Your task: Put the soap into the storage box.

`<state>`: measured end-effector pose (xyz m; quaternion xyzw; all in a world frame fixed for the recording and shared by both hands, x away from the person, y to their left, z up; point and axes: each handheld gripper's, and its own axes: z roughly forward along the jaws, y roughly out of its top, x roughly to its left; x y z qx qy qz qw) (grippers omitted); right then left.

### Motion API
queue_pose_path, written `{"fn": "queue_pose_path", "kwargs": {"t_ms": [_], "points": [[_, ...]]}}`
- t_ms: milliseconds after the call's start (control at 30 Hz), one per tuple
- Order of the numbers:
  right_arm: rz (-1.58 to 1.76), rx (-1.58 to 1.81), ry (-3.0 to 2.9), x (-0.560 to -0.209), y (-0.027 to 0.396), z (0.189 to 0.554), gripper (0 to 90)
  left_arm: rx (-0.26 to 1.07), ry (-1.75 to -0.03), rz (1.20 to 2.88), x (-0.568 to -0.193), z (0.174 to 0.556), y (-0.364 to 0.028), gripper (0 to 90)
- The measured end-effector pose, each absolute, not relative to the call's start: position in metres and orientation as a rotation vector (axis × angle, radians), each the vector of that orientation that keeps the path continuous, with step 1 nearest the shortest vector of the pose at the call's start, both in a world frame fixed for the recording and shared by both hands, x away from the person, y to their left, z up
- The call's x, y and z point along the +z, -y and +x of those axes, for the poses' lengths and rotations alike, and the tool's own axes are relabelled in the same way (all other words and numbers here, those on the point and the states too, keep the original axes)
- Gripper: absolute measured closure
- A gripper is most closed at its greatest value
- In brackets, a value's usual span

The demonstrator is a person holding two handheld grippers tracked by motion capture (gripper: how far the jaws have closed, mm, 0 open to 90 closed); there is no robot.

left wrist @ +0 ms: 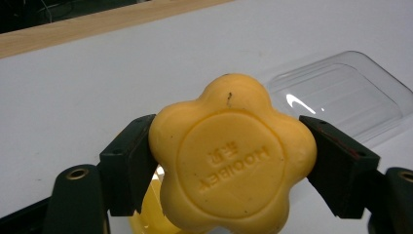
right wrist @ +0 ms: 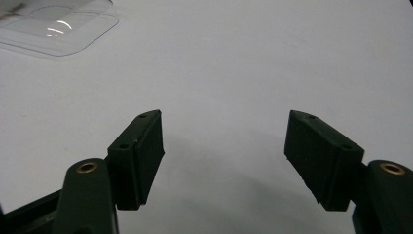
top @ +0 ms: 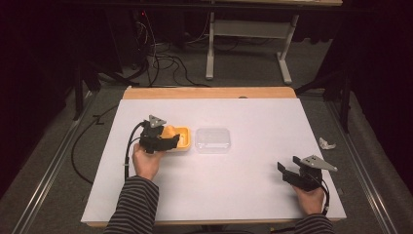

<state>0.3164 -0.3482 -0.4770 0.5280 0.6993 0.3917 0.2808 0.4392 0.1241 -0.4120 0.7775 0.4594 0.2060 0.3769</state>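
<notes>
Left tool (top: 168, 138) grips a yellow flower-shaped soap (top: 169, 132) over its yellow dish (top: 184, 141) on the white bench (top: 219, 185), clear lid (top: 213, 140) beside it; right tool (top: 287, 170) waits open and empty. Left gripper view: jaws pinch the soap's (left wrist: 233, 158) lobed sides — likely firm, waxy, slippery. Right gripper view: jaws spread wide
</notes>
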Motion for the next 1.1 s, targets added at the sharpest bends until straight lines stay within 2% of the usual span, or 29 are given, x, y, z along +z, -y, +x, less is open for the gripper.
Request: {"fn": "queue_pose_path", "kwargs": {"t_ms": [1100], "points": [[1.402, 1.058, -1.866, -0.477, 0.348, 0.315, 30.6, 0.517, -1.256, 2.045, -0.442, 0.462, -0.115, 26.2]]}}
